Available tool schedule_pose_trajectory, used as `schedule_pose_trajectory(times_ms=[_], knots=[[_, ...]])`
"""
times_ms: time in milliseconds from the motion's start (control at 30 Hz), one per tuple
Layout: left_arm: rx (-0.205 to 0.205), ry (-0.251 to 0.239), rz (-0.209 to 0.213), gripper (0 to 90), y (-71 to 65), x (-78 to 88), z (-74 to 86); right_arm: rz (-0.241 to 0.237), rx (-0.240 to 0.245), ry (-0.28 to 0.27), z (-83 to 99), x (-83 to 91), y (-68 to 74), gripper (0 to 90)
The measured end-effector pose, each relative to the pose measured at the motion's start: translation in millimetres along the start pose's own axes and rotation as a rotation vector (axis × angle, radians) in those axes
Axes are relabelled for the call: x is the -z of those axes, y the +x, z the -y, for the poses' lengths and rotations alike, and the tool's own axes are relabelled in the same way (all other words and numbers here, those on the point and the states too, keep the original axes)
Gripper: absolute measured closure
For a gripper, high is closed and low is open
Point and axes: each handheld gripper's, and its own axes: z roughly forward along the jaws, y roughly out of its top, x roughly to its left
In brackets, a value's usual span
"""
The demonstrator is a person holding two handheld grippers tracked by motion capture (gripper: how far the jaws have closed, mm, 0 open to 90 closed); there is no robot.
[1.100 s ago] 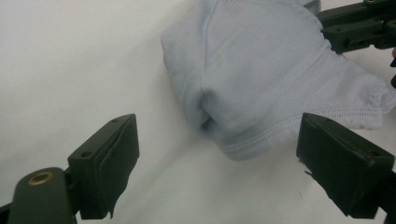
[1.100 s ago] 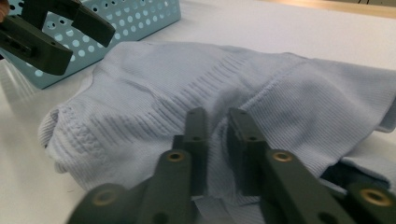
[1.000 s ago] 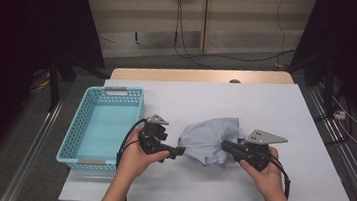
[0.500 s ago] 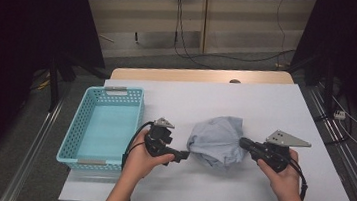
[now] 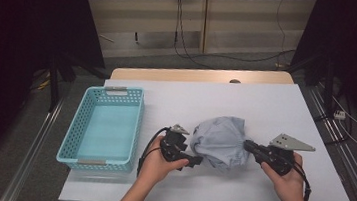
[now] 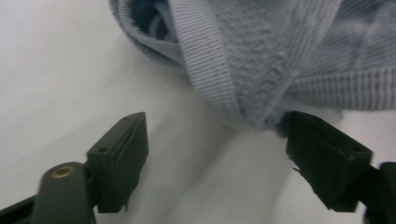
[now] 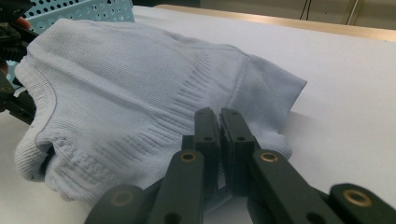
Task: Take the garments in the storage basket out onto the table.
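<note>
On the white counter (image 5: 266,105) just right of the blue basket (image 5: 80,158), the bunched pale-blue sweater (image 5: 222,145) is being gathered: the right gripper (image 7: 220,140) is clamped, apparently on its near-right hem, the left gripper (image 6: 215,154), jaws apart and just been narrowing, straddles its ribbed edge and must next pinch it.

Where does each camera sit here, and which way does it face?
High view: above the person's side, looking forward and down at table, basket, sweater; forearms, both claws show.
Left gripper view: on the left claw, facing the sweater's ribbed hem; jaws apart.
Right gripper view: on the right claw, facing sweater and basket; jaws together.
All share the sweater.
</note>
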Motion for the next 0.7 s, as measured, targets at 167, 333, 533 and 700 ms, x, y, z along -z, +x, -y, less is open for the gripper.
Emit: schedule_pose_trajectory(times_ms=[167, 333, 533, 700], knots=[[-0.01, 0.019, 0.032, 41.3, -3.5, -9.9, 1.0, 0.009, -0.004, 0.0, 2.4, 2.1, -1.6, 86.7], [-0.002, 0.02, 0.066, 63.5, -3.0, -10.9, 0.4, 0.01, -0.001, -0.003, 3.3, 4.5, -1.6, 86.4], [0.068, 0.052, 0.101, 80.0, 0.5, 1.4, -5.3, 0.023, 0.009, -0.011, 3.6, 6.1, -2.1, 86.4], [0.092, -0.002, 0.102, 81.2, 13.3, 26.4, -11.8, 0.022, 0.008, -0.008, 4.0, 6.4, -2.3, 86.4]])
